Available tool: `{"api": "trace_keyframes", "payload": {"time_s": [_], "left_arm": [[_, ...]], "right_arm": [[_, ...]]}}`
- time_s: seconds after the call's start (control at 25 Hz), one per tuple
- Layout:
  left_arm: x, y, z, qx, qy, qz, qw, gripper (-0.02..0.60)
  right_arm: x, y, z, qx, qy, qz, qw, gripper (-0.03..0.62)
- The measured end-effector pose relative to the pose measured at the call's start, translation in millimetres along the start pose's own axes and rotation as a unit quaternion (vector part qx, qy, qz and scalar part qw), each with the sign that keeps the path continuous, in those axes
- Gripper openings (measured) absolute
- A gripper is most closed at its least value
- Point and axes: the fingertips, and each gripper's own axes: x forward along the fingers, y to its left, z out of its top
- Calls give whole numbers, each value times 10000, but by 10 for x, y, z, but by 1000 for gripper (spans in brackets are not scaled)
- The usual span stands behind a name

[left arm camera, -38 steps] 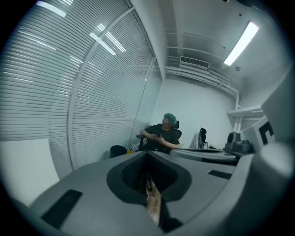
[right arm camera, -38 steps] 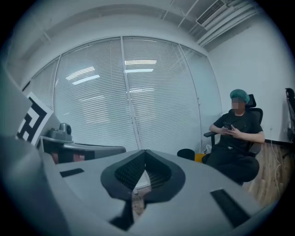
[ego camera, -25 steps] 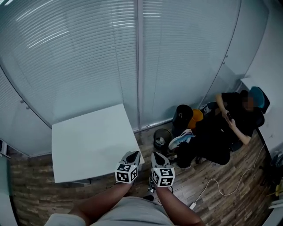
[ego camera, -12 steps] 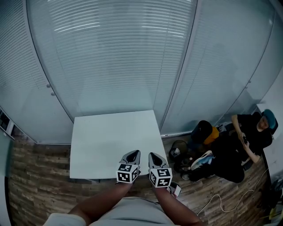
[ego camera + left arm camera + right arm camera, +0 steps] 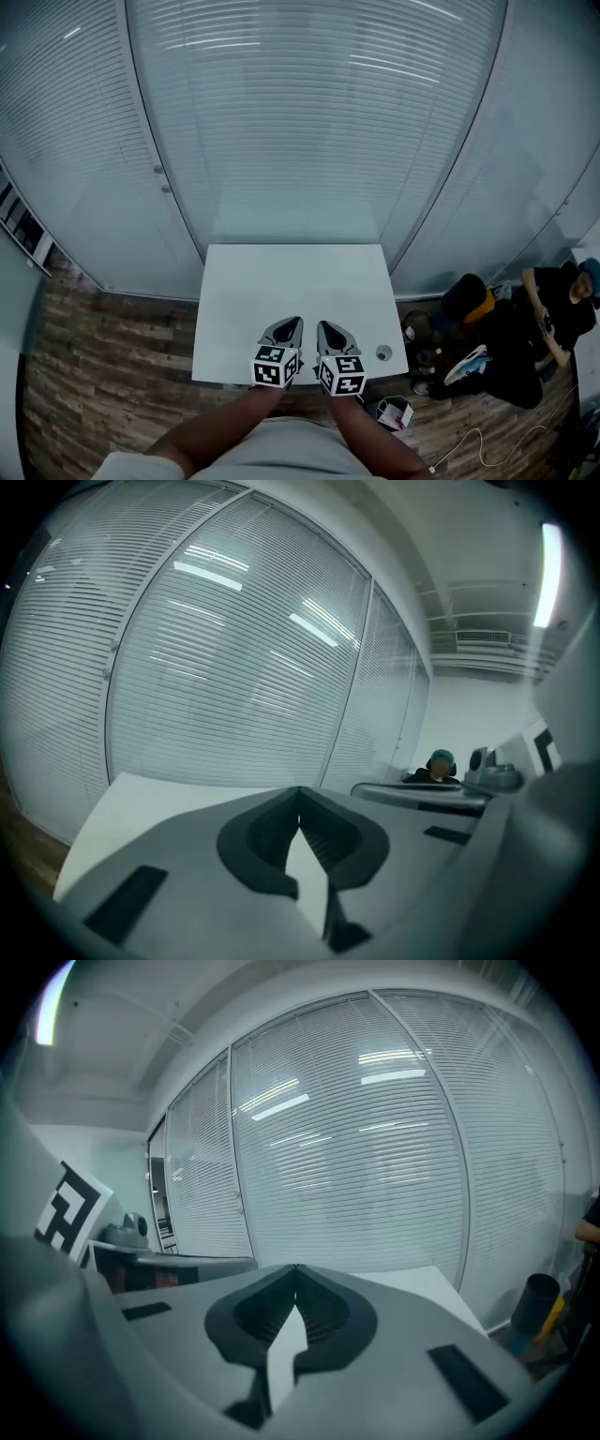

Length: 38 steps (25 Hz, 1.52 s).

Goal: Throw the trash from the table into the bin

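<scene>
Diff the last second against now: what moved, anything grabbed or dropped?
The view has swung toward the table: it went from the frame's left to centre, and the bin and seated person slid to the right edge. Nothing grabbed or let go. Left gripper and right gripper stay side by side, both shut and empty, now over the table's near edge.

No text, label, brand or number can be read.
</scene>
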Motion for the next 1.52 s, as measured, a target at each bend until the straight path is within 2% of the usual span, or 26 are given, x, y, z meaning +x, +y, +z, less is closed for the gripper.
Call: {"api": "trace_keyframes", "payload": {"time_s": [0.24, 0.52, 0.88, 1.16, 1.52], "left_arm": [[-177, 440, 33, -207, -110, 251, 9994, 5], [-127, 689, 25, -290, -143, 423, 9986, 5], [210, 802, 210, -341, -185, 619, 9973, 5], [556, 665, 260, -291, -71, 636, 9975, 5], [931, 802, 207, -449, 43, 856, 9953, 5]], "right_arm": [[322, 418, -2, -139, 109, 310, 9994, 5], [615, 504, 0, -127, 206, 531, 9983, 6], [909, 297, 109, -204, 305, 765, 9964, 6], [1021, -25, 197, -187, 340, 845, 9957, 6], [1314, -307, 90, -151, 543, 1002, 9934, 6]]}}
